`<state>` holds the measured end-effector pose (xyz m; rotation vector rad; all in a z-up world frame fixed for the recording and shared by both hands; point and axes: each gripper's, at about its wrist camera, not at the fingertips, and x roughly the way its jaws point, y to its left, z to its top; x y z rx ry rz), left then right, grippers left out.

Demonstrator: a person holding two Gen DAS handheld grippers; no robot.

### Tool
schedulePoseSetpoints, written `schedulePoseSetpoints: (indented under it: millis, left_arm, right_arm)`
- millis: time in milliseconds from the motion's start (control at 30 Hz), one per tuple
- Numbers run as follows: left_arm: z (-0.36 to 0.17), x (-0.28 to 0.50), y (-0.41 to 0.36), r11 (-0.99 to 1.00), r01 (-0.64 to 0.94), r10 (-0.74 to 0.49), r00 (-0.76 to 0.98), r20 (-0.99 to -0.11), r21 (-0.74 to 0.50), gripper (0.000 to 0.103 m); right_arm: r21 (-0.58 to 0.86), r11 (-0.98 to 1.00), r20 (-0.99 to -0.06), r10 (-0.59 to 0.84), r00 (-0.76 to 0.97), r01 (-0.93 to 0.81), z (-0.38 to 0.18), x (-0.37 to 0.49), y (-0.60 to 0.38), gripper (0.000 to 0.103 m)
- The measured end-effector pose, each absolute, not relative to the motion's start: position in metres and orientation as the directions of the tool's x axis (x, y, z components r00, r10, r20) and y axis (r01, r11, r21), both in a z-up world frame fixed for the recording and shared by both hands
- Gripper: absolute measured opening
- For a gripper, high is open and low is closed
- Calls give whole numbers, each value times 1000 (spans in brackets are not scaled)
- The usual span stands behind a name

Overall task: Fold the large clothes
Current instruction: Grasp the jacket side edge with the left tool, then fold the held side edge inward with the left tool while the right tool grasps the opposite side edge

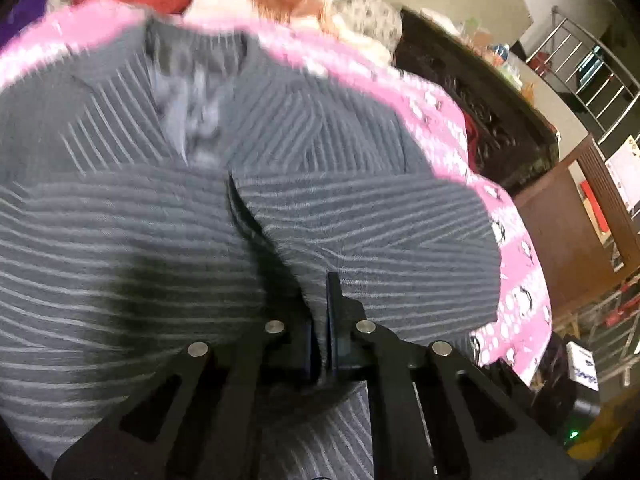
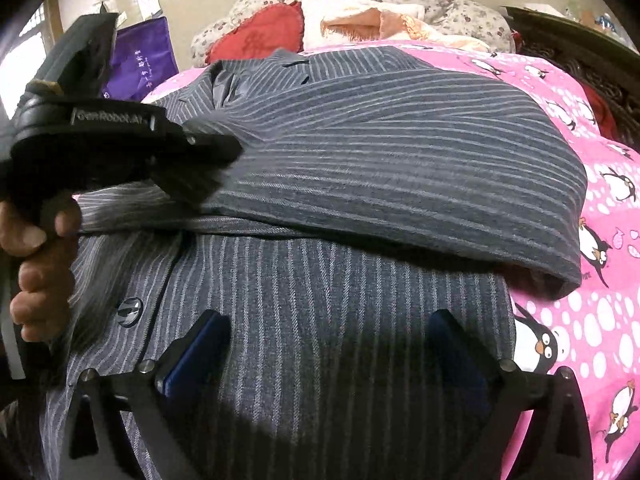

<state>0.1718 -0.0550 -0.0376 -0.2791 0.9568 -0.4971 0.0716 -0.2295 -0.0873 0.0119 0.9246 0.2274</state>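
Observation:
A large grey pinstriped jacket (image 2: 360,184) lies on a bed with a pink penguin sheet (image 2: 600,240). One part is folded across the body; a button (image 2: 130,311) shows at lower left. My left gripper (image 1: 324,312) is shut on a fold of the jacket (image 1: 240,220), its jaws pressed together on the cloth. It also shows in the right wrist view (image 2: 200,184) at the left, held by a hand and gripping the jacket's edge. My right gripper (image 2: 324,340) is open and empty, low over the jacket's front.
Pillows and a red cushion (image 2: 260,36) lie at the head of the bed. A purple bag (image 2: 144,60) stands at the back left. A dark carved bed frame (image 1: 500,120) runs along the right side, with a wooden cabinet (image 1: 572,240) beyond it.

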Motion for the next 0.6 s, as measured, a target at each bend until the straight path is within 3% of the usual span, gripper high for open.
schedulePoseSetpoints:
  millis: [233,400,600]
  left_arm:
    - [44,129,17,852,302,-511,651,-560,-427,4]
    - [25,119,107,907,127,-371,691,-620,-402,4]
    - [-34,118,130,897,9,-350,624,-699,-441,4]
  right_arm:
    - [106,976,-790,198,580,-189,-88,71,-230,102]
    - [106,976,-790,198,580,-189,-88,71,-230,102]
    - [103,977,-793,195,577,-188,-88,73,-230,102]
